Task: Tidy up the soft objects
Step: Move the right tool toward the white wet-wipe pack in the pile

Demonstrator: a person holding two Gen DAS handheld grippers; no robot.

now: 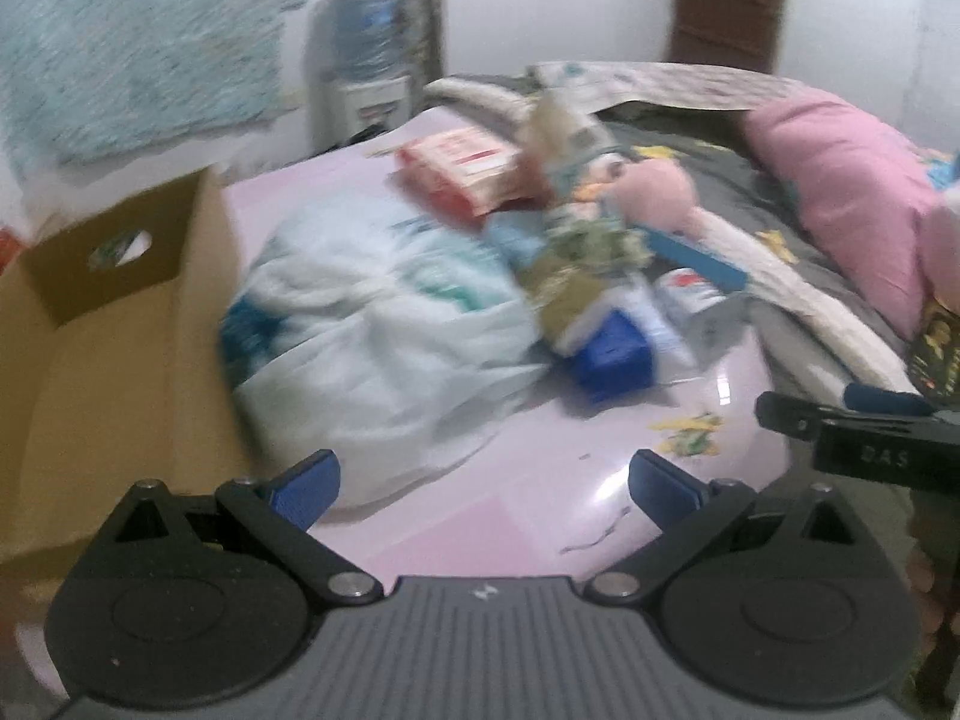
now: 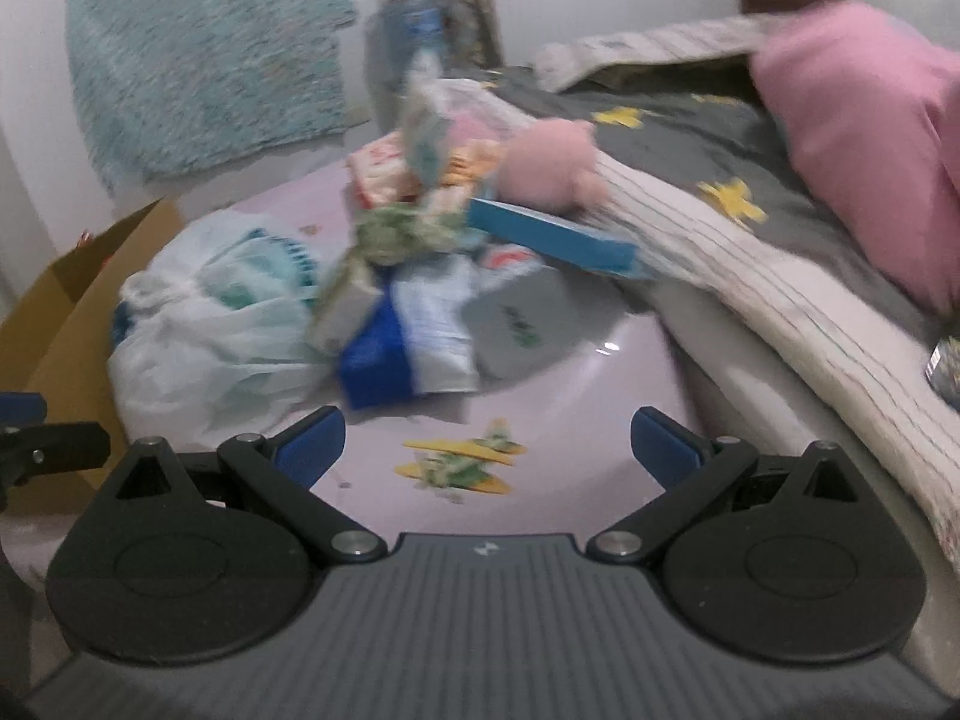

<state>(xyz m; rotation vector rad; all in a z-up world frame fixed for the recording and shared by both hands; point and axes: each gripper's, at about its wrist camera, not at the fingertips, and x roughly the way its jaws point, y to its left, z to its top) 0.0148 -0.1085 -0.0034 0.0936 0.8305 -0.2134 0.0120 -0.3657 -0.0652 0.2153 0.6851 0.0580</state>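
Both the left gripper (image 1: pixel 483 489) and the right gripper (image 2: pixel 487 447) hang over the near edge of the glossy pale pink sheet (image 2: pixel 612 372) with blue-padded fingers spread wide and empty, probably so either can take the first item. The soft things sit heaped mid-sheet: a crumpled white plastic bag (image 1: pixel 372 330), a pink plush toy (image 2: pixel 549 165) and blurred packets. An open brown cardboard box (image 1: pixel 108 360) stands at the sheet's left edge, likely to receive them.
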